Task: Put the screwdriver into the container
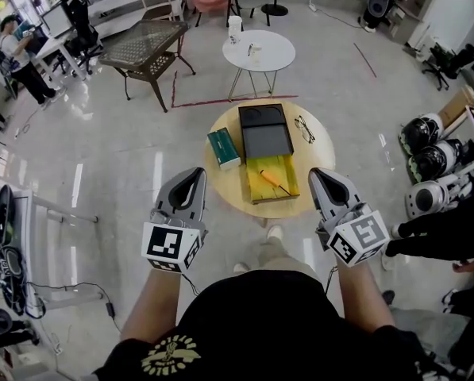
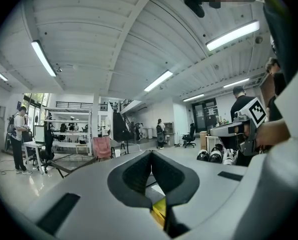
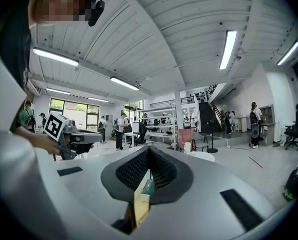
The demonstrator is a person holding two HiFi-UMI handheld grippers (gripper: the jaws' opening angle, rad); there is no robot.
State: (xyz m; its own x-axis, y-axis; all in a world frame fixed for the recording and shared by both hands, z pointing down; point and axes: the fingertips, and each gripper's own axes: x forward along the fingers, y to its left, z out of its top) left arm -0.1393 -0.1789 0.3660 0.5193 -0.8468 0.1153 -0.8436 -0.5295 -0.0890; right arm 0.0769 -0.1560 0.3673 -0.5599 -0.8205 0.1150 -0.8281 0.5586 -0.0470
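Observation:
An orange-handled screwdriver (image 1: 275, 181) lies on a yellow tray (image 1: 262, 187) at the near side of a round wooden table (image 1: 320, 161). Just beyond the tray stands a dark open container (image 1: 266, 140) with its black lid (image 1: 260, 116) behind it. My left gripper (image 1: 194, 173) is shut and empty, held up near my body, left of the table's near edge. On the other side my right gripper (image 1: 319, 173) is also shut, with nothing in it. A yellow sliver of the tray (image 2: 159, 211) shows below the shut jaws in the left gripper view.
A green box (image 1: 223, 148) and a pair of glasses (image 1: 304, 128) also lie on the wooden table. Beyond it stand a white round table (image 1: 259, 51) and a glass-topped table (image 1: 145, 44). Helmets (image 1: 427, 145) sit on the floor at right, near a person's black sleeve (image 1: 443, 232).

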